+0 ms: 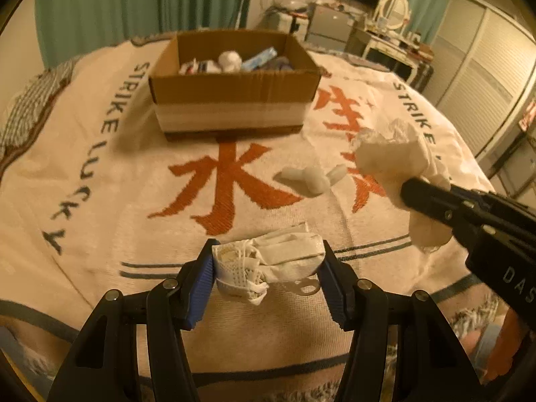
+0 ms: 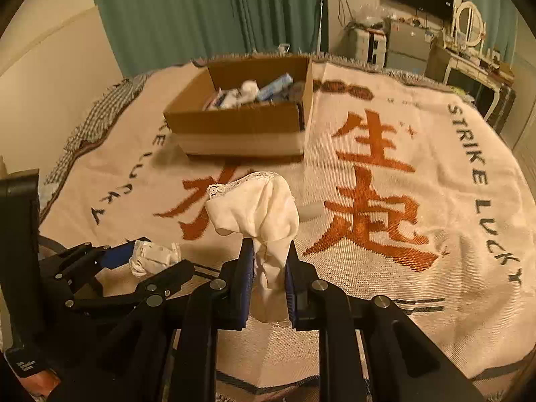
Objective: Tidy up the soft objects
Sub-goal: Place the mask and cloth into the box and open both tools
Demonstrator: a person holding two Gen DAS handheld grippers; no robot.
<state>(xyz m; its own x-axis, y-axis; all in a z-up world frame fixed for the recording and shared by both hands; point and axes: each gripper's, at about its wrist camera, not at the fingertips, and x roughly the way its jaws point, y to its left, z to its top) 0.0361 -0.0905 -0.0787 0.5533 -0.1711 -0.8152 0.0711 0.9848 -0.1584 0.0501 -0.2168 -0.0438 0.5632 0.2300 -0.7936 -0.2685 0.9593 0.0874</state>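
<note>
- White mesh-and-cloth bundle (image 1: 268, 264) sat pinched between the blue pads of the left tool (image 1: 268, 279), its loose net end hanging below the fingertips, lifted just above the blanket (image 1: 100, 181).
- Cream cloth with a lace edge (image 2: 258, 214) was clamped in the right tool (image 2: 269, 281), whose fingers pressed close together on its lower part while the rest billowed up above the tips.
- From the left wrist view the right tool (image 1: 432, 197) reached in from the right, the same cloth (image 1: 395, 164) bunched at its end.
- Small pale item (image 1: 308, 179), possibly a rolled sock though it was blurred, lay on the blanket between the two tools and the cardboard box (image 1: 234, 90).
- Farther off, the box stood open on the bed's blanket, well apart from both tools, already holding several soft things (image 1: 231, 60).
- Orange characters and "STRIKE LUCKY" lettering covered the blanket beneath everything.
</note>
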